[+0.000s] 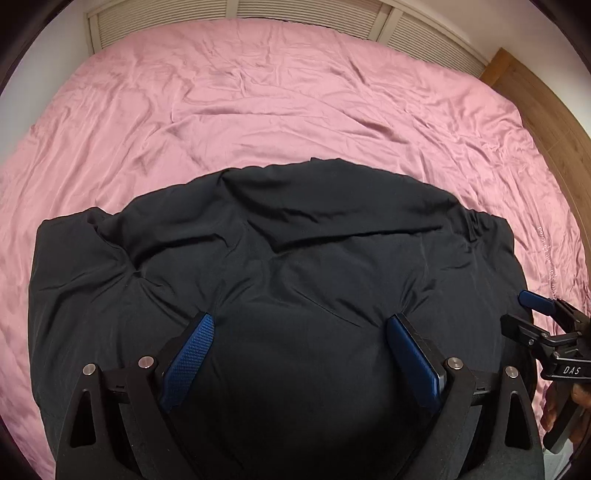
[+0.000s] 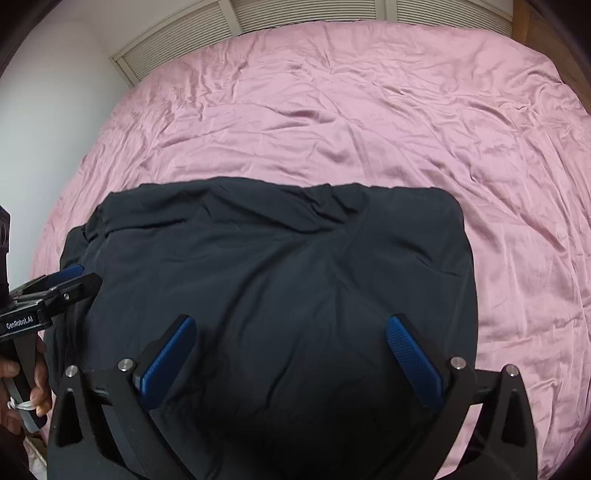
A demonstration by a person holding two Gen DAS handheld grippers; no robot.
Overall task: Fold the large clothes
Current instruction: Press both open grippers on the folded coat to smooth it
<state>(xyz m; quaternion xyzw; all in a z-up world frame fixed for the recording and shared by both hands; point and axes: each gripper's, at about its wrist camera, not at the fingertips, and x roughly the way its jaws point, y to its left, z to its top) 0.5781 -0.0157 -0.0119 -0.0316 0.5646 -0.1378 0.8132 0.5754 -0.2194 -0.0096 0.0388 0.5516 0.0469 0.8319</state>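
Note:
A black garment [image 1: 295, 240] lies folded into a thick, puffy rectangle on the pink bed sheet [image 1: 258, 110], close to the bed's near edge. My left gripper [image 1: 301, 321] hovers above the garment's near part, its blue pads wide apart and nothing between them. In the right wrist view the same garment [image 2: 277, 251] fills the middle, and my right gripper [image 2: 291, 321] stands open over it, also empty. Each gripper shows in the other's view: the right gripper [image 1: 522, 314] at the garment's right end, the left gripper [image 2: 79, 277] at its left end. Both are off the cloth.
The wrinkled pink sheet [image 2: 369, 110] stretches far beyond the garment. White louvred doors [image 1: 240, 14] run behind the bed. A wooden frame [image 1: 535, 92] borders the right side, a white wall [image 2: 48, 110] the left. A person's hand [image 2: 40, 391] grips the left gripper's handle.

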